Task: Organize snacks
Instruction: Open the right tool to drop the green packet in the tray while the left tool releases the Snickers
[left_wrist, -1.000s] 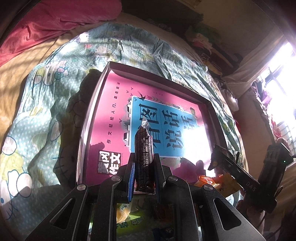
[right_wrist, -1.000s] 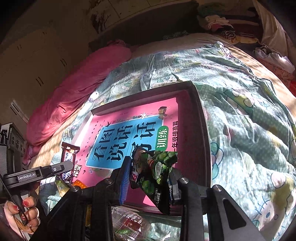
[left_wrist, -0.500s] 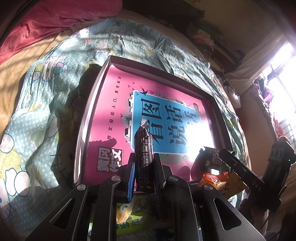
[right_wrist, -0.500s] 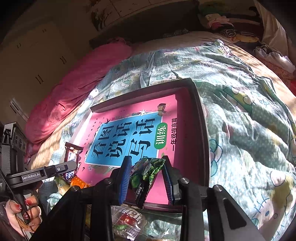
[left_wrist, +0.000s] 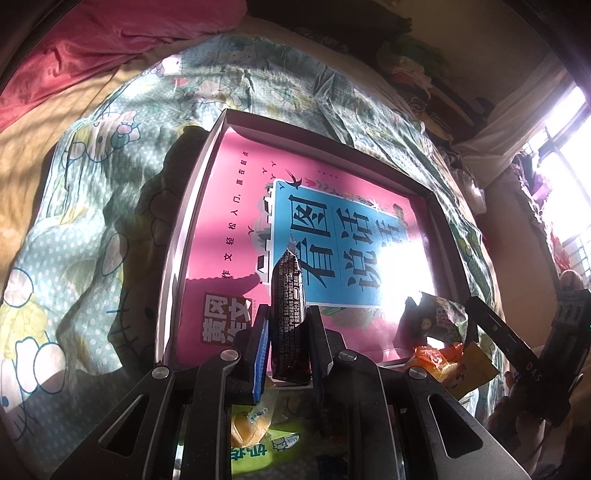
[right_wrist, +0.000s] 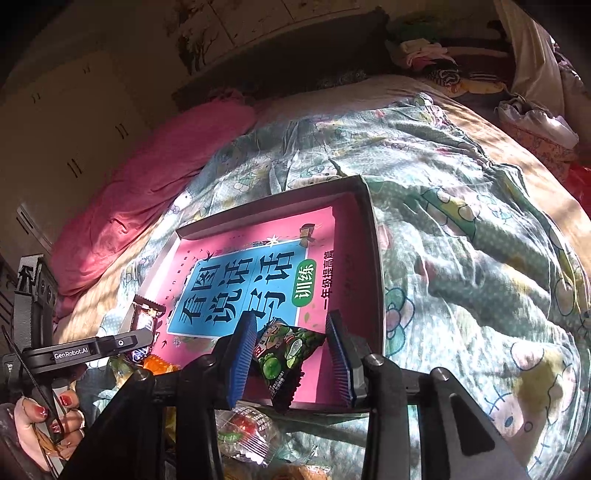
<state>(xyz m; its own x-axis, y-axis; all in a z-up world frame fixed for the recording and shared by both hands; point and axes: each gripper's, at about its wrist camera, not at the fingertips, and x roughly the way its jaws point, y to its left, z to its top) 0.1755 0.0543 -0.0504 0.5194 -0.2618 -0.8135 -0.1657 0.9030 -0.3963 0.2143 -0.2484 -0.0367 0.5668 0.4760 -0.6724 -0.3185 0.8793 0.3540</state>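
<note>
My left gripper (left_wrist: 290, 314) is shut on a dark chocolate bar (left_wrist: 288, 295), which stands upright between the pads over the near edge of the tray (left_wrist: 192, 221). The tray is a shallow dark-rimmed box holding a pink book with a blue title panel (right_wrist: 240, 291). My right gripper (right_wrist: 290, 325) hangs over the tray's near right corner with its jaws opening. A green pea snack packet (right_wrist: 288, 354) lies between them on the book, clear of the right pad. The left gripper (right_wrist: 92, 349) and its bar (right_wrist: 142, 325) also show in the right wrist view.
Loose snacks lie on the bed before the tray: an orange packet (left_wrist: 436, 354), a yellow one (left_wrist: 476, 365), a green milk-candy packet (left_wrist: 266, 443) and a clear-wrapped sweet (right_wrist: 243, 432). A cartoon-print quilt (right_wrist: 480, 258) surrounds the tray. A pink blanket (right_wrist: 147, 184) lies behind.
The right gripper's jaws have spread, and the green packet has sunk from a raised grip to lie flat in the tray's corner. The left gripper still holds the bar in place.
</note>
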